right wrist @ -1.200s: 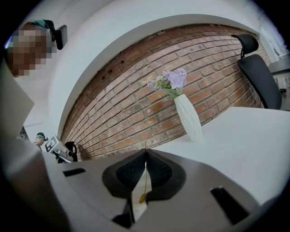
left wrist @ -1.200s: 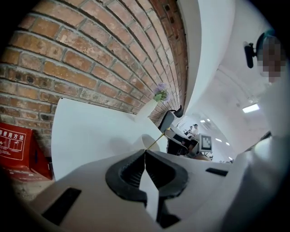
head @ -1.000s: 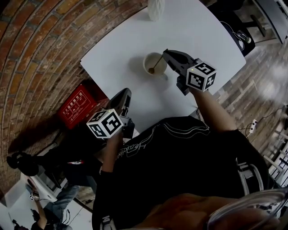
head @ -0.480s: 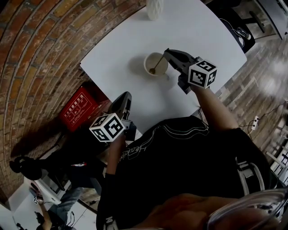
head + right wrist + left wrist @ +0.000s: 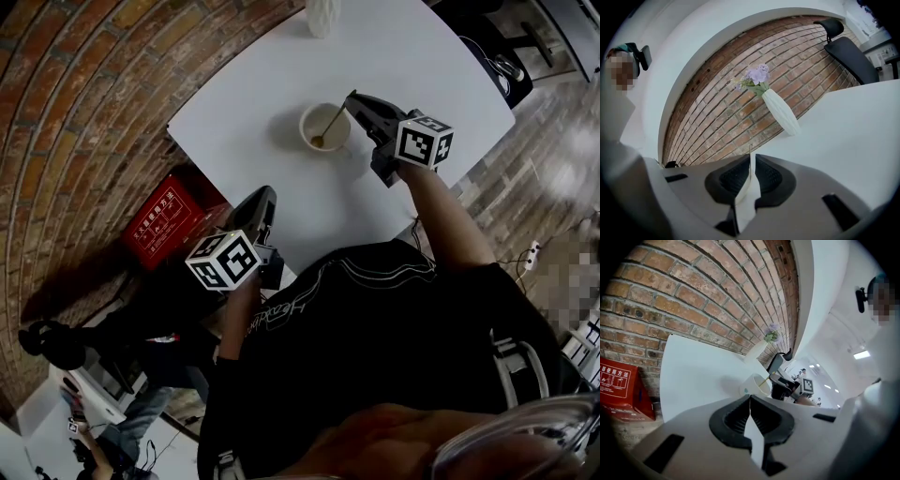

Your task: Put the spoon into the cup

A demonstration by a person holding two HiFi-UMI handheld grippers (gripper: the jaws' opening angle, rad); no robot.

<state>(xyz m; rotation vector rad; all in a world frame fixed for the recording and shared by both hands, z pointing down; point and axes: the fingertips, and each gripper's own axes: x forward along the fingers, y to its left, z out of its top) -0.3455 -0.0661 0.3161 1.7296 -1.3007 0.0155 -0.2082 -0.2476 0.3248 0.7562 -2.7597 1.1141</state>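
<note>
A cream cup stands on the white table. A gold spoon has its bowl inside the cup, and its handle slants up to the right over the rim. My right gripper is at the handle's top end. The thin handle tip shows between the jaws, which have just eased open a hair but still pinch it. My left gripper hangs by the table's near-left edge, shut with nothing in it. From the left gripper view, the cup is ahead.
A white vase with purple flowers stands at the table's far edge against the brick wall. A red box sits on the floor to the left. A black chair is behind the table.
The right gripper has shifted a little up and right and rolled. More of the spoon handle now shows above the cup rim. The left gripper has stayed put.
</note>
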